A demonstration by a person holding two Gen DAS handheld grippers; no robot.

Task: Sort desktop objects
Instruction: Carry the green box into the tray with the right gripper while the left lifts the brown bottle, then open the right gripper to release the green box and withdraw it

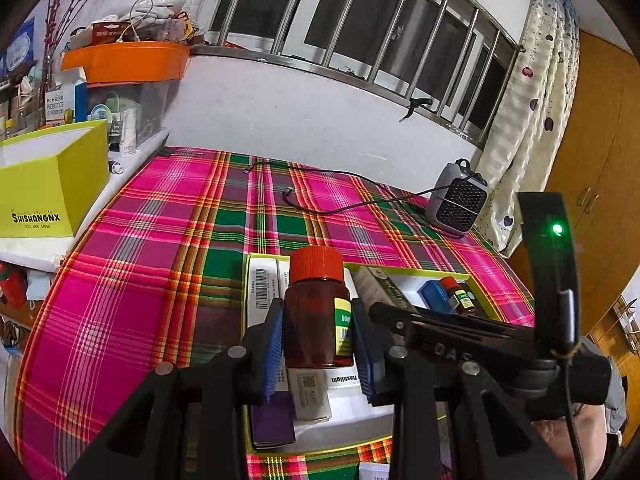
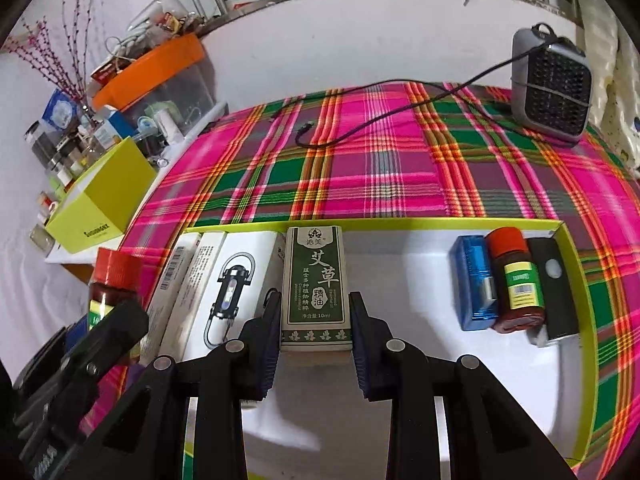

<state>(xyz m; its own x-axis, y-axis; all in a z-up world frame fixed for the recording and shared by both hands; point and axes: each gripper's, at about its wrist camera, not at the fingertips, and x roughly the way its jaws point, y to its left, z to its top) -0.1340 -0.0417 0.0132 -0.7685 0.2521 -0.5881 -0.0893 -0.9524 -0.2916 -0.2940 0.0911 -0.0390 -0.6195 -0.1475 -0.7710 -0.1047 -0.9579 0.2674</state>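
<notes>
Over the near edge of the plaid surface [image 2: 400, 168], both tongs work above a shallow white tray [image 2: 400, 264] with a lime rim. Left tongs [image 1: 320, 344] are clamped on a brown bottle [image 1: 316, 320] with a red cap, upright between the blue pads, held above the tray's left part. Right tongs [image 2: 316, 332] grip a green box [image 2: 314, 284] with white characters, its pads pressing both long sides; the box lies lengthwise, pointing away, over the tray's middle. Left of the green box, in the tray, white boxes [image 2: 208, 280] lie side by side, one printed with a flashlight drawing. At the tray's right end a blue box [image 2: 472, 280], a second bottle [image 2: 516, 280] lying on its side and a black box [image 2: 554, 288] lie close together. Beyond the tray, at the far right of the surface, stands a small grey heater [image 2: 550, 84], its black cable [image 2: 380, 120] trailing leftward across the cloth. Off the left edge, a lime box [image 1: 48, 184] sits on a white shelf, with an orange tray [image 1: 128, 60] stacked higher behind it among clutter.
</notes>
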